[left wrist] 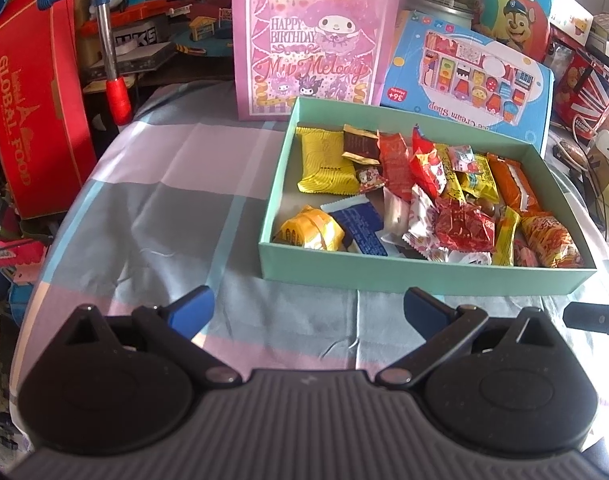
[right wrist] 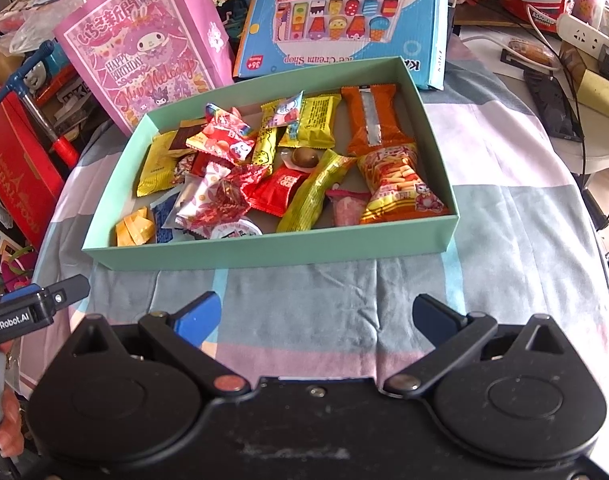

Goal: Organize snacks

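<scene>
Your left tongs point(left wrist: 308, 306) stand wide apart with nothing between them, hovering over the checked cloth point(left wrist: 164, 200) that covers the surface, just short of the near wall of the mint-green box point(left wrist: 424, 274). Your right tongs point(right wrist: 316, 314) are spread just as wide and hold nothing, also above the cloth and facing the same box point(right wrist: 264, 248) from its near side. In the right view the left tool shows at the lower left edge, with your hand point(right wrist: 8, 420) gripping it.

The snacks point(left wrist: 424, 200) all lie inside the box in a loose heap: a yellow packet point(left wrist: 324, 160) at the far left, a small yellow wrapped sweet point(left wrist: 308, 228) at the near left corner, a long orange bar point(right wrist: 368, 116) along the right side, and an orange-red bag point(right wrist: 396, 184) just in front of it.

Behind the box stand a pink gift bag point(left wrist: 304, 32) and a blue toy carton point(left wrist: 464, 76), the carton leaning just beyond the far wall. A red box point(left wrist: 28, 100) sits well off to the left.
</scene>
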The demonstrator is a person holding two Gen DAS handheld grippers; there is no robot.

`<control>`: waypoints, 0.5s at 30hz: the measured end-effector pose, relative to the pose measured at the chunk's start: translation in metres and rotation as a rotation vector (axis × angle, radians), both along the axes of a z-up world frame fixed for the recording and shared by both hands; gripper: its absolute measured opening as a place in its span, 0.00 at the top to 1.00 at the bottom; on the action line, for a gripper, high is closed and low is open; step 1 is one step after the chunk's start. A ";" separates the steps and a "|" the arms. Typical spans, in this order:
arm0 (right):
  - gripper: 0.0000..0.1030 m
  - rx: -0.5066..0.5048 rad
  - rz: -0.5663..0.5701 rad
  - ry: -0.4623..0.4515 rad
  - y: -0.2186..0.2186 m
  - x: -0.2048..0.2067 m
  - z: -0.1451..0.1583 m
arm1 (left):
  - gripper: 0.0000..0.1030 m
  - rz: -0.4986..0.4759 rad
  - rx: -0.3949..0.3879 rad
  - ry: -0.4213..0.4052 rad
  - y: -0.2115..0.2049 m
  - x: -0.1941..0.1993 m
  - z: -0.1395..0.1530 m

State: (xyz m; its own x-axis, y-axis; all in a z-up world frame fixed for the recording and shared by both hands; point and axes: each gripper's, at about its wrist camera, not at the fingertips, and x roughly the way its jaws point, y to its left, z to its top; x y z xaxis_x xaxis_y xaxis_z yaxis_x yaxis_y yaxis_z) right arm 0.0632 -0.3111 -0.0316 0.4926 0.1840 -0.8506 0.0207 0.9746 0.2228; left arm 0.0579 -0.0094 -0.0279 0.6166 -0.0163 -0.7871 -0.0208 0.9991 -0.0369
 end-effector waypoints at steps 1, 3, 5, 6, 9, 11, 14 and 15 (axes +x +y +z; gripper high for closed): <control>0.00 0.001 -0.001 0.000 0.000 0.000 0.000 | 0.00 0.001 0.000 -0.002 0.000 0.000 0.001; 0.00 0.002 0.000 -0.001 0.000 -0.001 0.000 | 0.00 0.002 0.000 -0.002 0.001 0.001 0.002; 0.00 0.002 0.001 -0.003 0.000 -0.001 0.001 | 0.00 0.003 0.001 -0.002 0.001 0.002 0.002; 0.00 0.001 0.002 -0.005 0.000 -0.002 0.002 | 0.00 0.003 0.001 -0.002 0.001 0.002 0.002; 0.00 -0.004 -0.002 -0.010 0.000 -0.001 0.004 | 0.00 0.000 -0.005 0.001 0.001 0.003 0.002; 0.00 -0.005 -0.007 -0.010 -0.001 -0.001 0.004 | 0.00 -0.003 -0.002 0.004 0.000 0.004 0.001; 0.00 -0.004 -0.013 -0.003 -0.001 0.001 0.002 | 0.00 -0.004 0.002 0.005 0.000 0.005 0.000; 0.00 -0.004 -0.012 -0.001 0.000 0.001 0.002 | 0.00 -0.001 0.001 0.005 0.001 0.005 0.000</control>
